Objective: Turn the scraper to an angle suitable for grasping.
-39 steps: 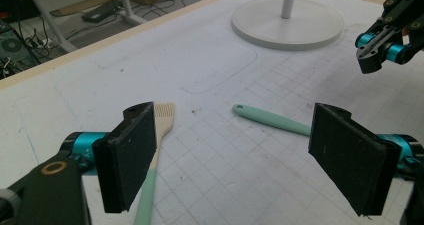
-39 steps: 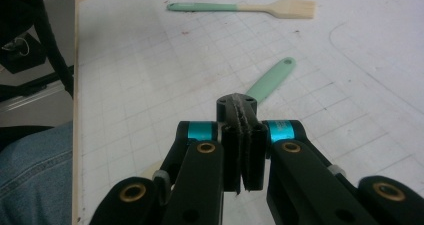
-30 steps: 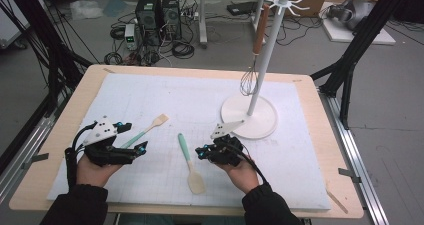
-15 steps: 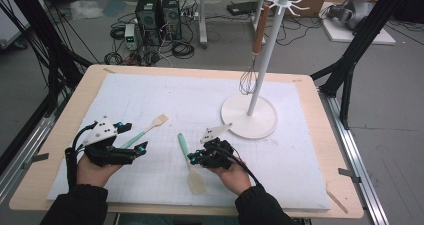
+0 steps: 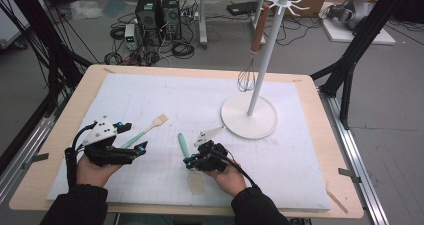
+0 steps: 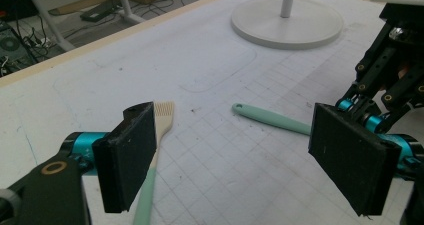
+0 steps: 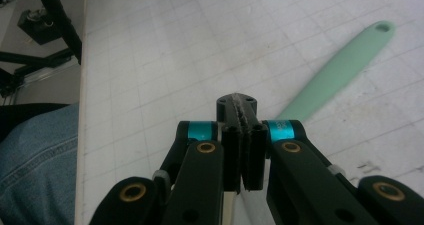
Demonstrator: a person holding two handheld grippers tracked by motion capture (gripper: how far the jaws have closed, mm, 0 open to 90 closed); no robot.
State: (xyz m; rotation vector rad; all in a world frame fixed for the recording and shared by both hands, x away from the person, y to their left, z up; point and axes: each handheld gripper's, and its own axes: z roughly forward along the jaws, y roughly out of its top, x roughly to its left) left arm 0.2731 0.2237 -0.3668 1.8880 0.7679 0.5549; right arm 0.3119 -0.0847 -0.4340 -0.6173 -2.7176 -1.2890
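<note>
Your right gripper [image 5: 192, 161] has its jaws pressed together, empty, over the green spatula [image 5: 184, 145] lying near the white stand [image 5: 249, 116], so it may push the spatula away while your left gripper [image 5: 134, 139] waits wide open.

Only the right gripper [image 5: 189, 161] and the hand [image 5: 226, 175] carrying it have shifted. A second ago, in the high view, that gripper sat near the centre of the frame, close below the white round base [image 5: 249, 116] of the stand and well to the right of the green spatula [image 5: 183, 144]. It has since slid toward the lower left and dropped closer to the mat [image 5: 165, 92]. Its closed tips now lie right over the spatula, where the green handle meets the pale blade [image 5: 197, 183], hiding that stretch from above.
</note>
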